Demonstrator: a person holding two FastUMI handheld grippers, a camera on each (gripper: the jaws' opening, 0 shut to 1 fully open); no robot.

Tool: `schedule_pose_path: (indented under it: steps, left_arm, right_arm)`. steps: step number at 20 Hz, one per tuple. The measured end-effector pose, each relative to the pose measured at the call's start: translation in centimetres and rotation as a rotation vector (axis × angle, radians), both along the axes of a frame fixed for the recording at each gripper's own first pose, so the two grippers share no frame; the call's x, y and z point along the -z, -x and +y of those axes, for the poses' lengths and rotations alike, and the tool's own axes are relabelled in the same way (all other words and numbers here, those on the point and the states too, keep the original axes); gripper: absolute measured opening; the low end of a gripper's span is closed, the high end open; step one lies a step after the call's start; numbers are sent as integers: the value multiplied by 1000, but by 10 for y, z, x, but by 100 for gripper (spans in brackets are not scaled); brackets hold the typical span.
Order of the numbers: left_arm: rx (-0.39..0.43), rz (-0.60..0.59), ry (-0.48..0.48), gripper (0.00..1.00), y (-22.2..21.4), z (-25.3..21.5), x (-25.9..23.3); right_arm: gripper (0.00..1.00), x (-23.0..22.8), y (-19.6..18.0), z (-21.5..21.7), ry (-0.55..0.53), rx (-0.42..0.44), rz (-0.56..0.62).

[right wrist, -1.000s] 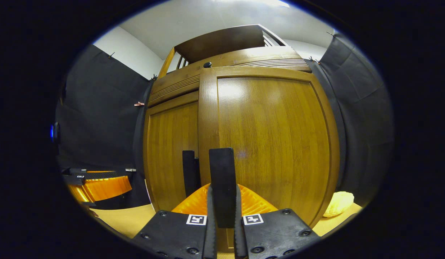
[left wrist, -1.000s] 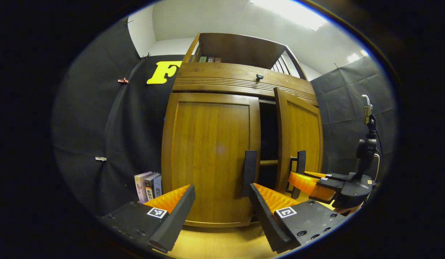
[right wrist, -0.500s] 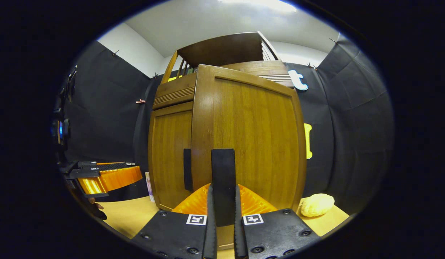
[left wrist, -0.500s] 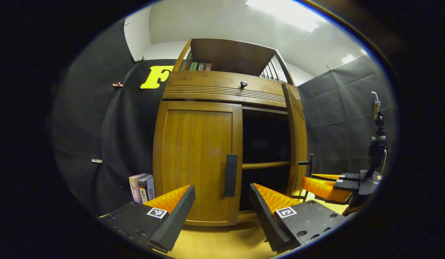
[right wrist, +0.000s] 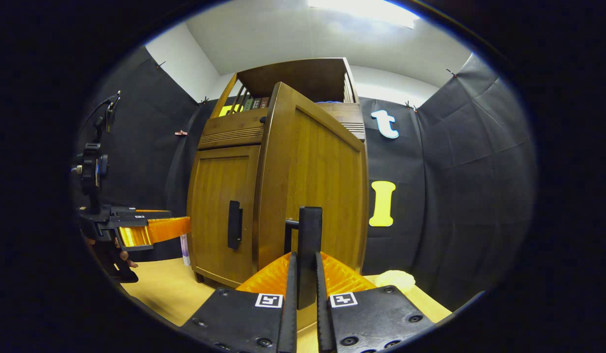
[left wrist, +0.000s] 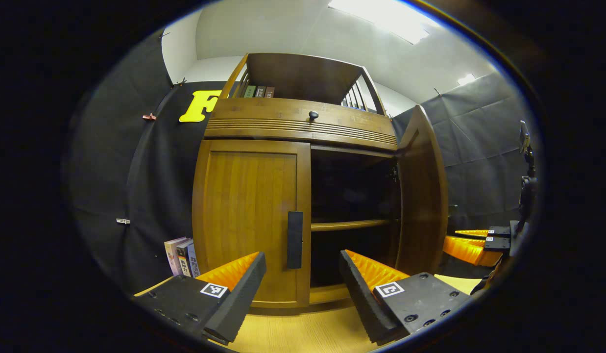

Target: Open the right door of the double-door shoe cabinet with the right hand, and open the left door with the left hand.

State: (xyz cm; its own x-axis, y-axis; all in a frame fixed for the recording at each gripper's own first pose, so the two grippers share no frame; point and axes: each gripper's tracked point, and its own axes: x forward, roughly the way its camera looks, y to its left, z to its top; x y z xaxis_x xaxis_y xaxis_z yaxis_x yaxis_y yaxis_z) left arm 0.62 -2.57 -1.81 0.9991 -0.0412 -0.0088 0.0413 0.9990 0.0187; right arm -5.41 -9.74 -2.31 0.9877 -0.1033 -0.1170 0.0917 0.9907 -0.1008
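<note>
The wooden shoe cabinet [left wrist: 303, 122] stands ahead. Its left door [left wrist: 249, 220] is closed, with a dark vertical handle [left wrist: 295, 239] at its inner edge. My left gripper [left wrist: 302, 259] is open, a short way in front of that handle and touching nothing. The right door [left wrist: 423, 196] is swung wide open, baring a dark interior with one shelf [left wrist: 349, 225]. In the right gripper view, my right gripper [right wrist: 304, 256] is shut on the right door's handle [right wrist: 310, 220], with the door [right wrist: 312, 176] seen from outside. The left gripper [right wrist: 156, 230] shows at the left there.
Several books [left wrist: 181, 255] stand against the cabinet's left side. A pale yellow lump [right wrist: 396, 280] lies on the wooden floor [right wrist: 160, 289] behind the open door. A drawer knob [left wrist: 313, 115] sits above the doors. A camera stand [left wrist: 525, 181] rises at far right.
The right door has swung from barely ajar to wide open, pulled by my right gripper on its handle. The left gripper has stayed open, now facing the left door's handle.
</note>
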Motion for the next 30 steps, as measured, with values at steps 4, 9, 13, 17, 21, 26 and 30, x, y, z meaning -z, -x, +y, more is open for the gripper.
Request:
schedule_pose_path:
  steps: [4, 9, 13, 17, 21, 26, 30]
  left_arm:
    - [-17, -8, -7, 92, 0, 6, -2]
    - [-64, -1, -11, 94, 6, 26, -4]
    - [-101, 4, -13, 94, 10, 42, -4]
    - [-120, 15, 9, 92, 13, 53, -3]
    - [-133, 19, 0, 94, 11, 56, -1]
    - [-132, 20, 0, 94, 2, 52, -1]
    - [-89, 36, 17, 92, -22, 42, 8]
  right_arm:
    - [20, 3, 10, -14, -44, -13, 18]
    - [20, -2, 14, -36, 27, 20, 1]
    - [20, -8, 21, -58, 21, 58, 0]
    - [5, -20, 24, -97, 105, 166, -24]
    - [14, -18, 31, -108, 49, 181, -35]
    - [15, -19, 33, -114, 45, 185, -16]
    - [22, -29, 52, -126, 97, 243, -40]
